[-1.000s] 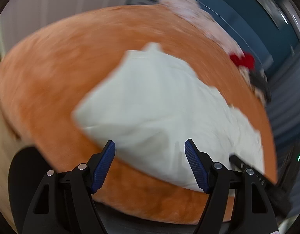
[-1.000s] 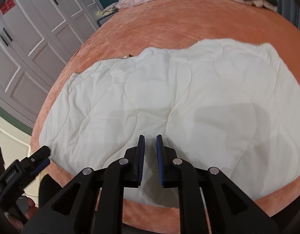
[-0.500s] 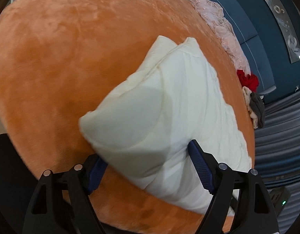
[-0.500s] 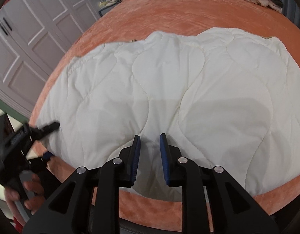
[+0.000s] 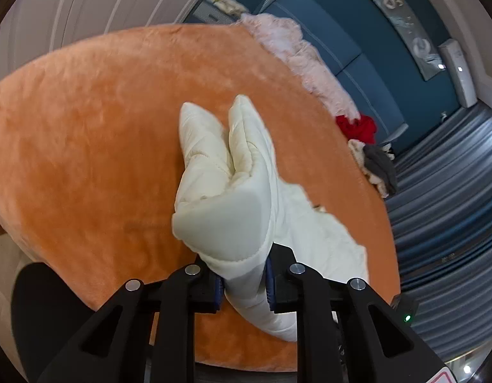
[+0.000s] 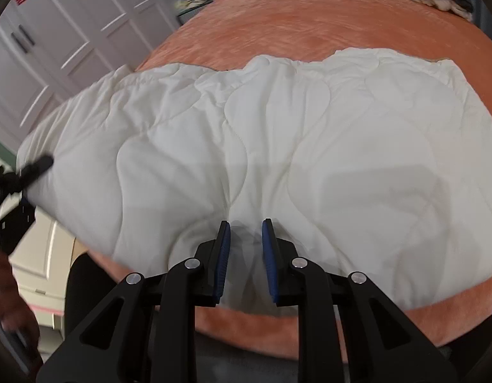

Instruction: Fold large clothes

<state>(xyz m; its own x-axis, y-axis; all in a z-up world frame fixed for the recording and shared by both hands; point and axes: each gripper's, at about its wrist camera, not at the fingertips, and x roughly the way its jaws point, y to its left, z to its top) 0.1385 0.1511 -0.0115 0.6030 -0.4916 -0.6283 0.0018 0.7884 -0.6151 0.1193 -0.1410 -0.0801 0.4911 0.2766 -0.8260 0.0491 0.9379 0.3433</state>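
Left wrist: left gripper jaws just closed, now clamped on a bunched corner of the white quilt, lifted off the orange bed.
Right wrist: right gripper jaws narrowly apart, quilt edge between them; grip unclear.

A cream-white quilted comforter, stitched in wavy lines, lies spread across the orange plush bed. Its left corner is bunched into a thick fold and raised off the bed; the rest lies flat, lightly wrinkled.
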